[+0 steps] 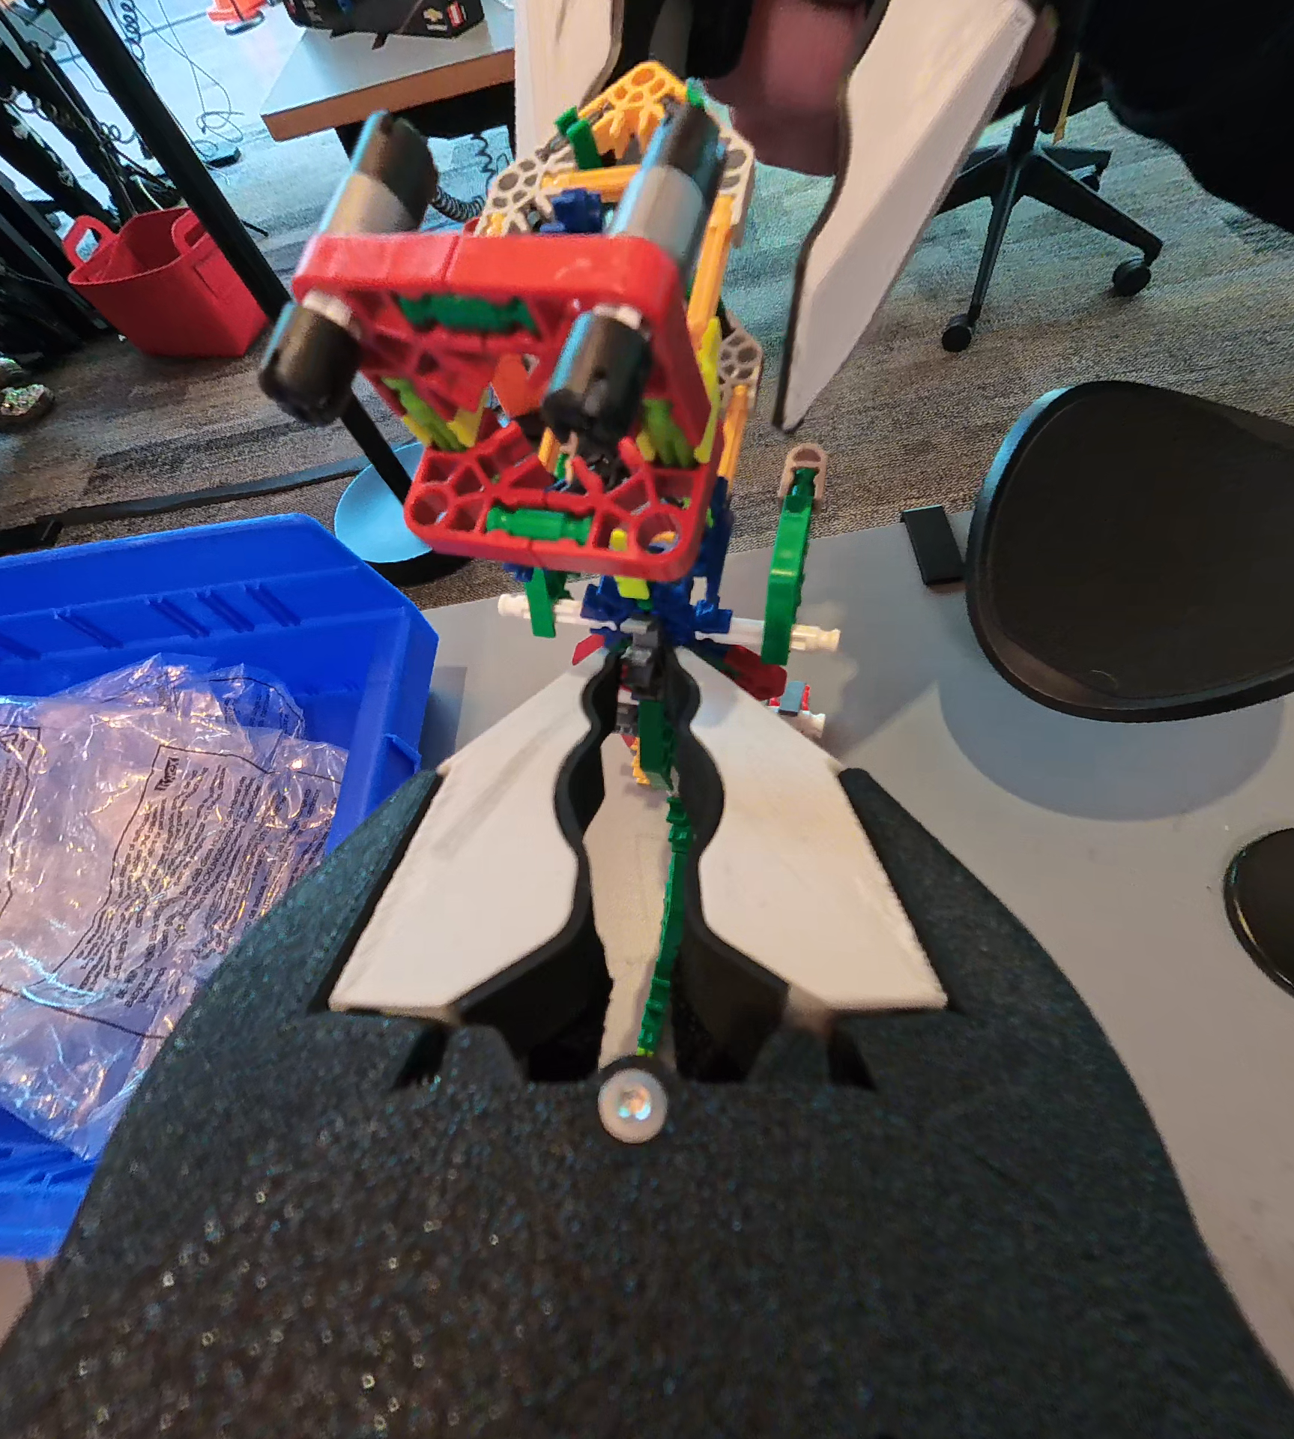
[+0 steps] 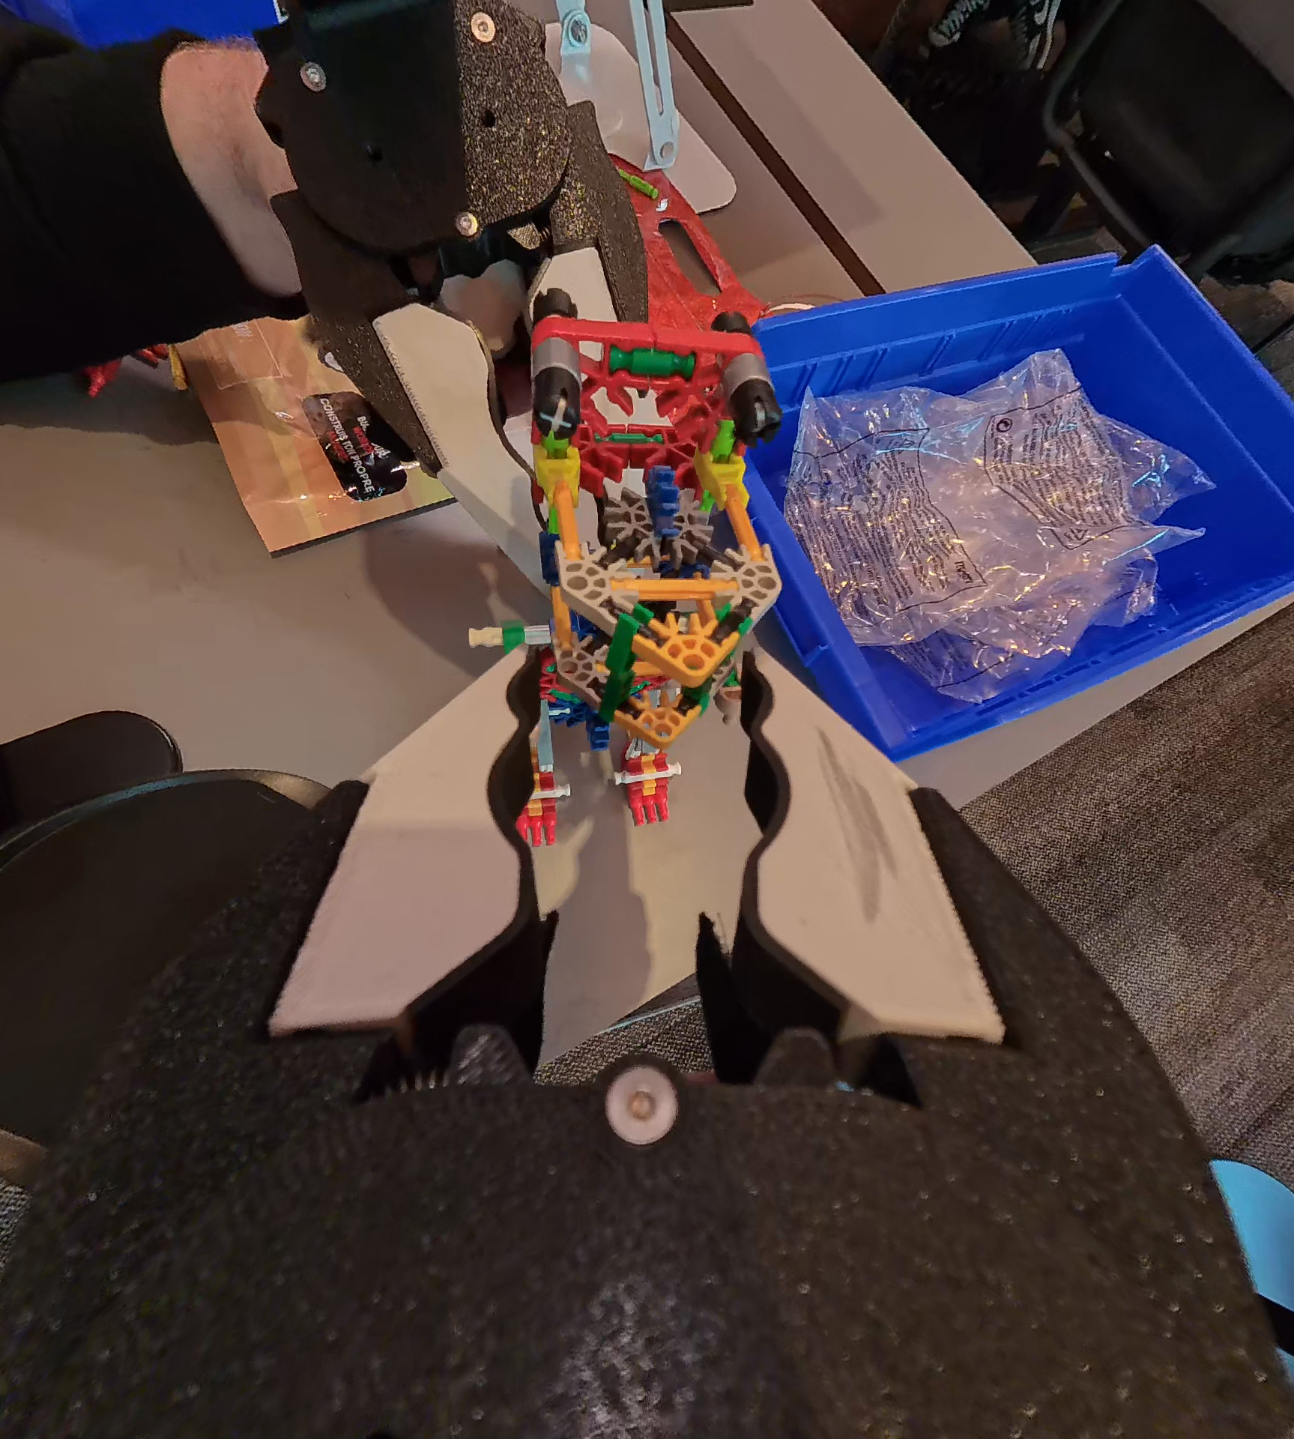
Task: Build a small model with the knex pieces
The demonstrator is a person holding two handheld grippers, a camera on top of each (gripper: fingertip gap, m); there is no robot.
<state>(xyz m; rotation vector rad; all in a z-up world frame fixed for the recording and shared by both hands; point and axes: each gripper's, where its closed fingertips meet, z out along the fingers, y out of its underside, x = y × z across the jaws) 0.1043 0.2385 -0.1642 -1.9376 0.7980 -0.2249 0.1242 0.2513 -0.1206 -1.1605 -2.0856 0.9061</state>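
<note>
A multi-coloured construction-toy model [image 1: 550, 374] with red panels and black-and-grey wheels stands on the grey table [image 1: 1017, 856]. My left gripper [image 1: 643, 662] is shut on the model's lower green and blue part, and a green strip runs back between its fingers. In the right wrist view the model [image 2: 651, 592] stands on red feet. My right gripper [image 2: 636, 670] is open, with one finger on each side of the model's yellow and grey end, close to it. The left gripper's finger [image 2: 457, 436] reaches the model from the left. The right gripper's white fingers [image 1: 900, 195] show above the model.
A blue bin [image 1: 161, 592] holding a clear plastic bag [image 1: 122, 818] stands beside the model; it also shows in the right wrist view [image 2: 1251, 545]. Black chair seats [image 1: 1173, 545] sit at the table edge. A printed booklet [image 2: 278, 436] lies on the table. A red bucket [image 1: 161, 296] stands on the floor. My right fingertips sit around 5 centimetres from my left ones.
</note>
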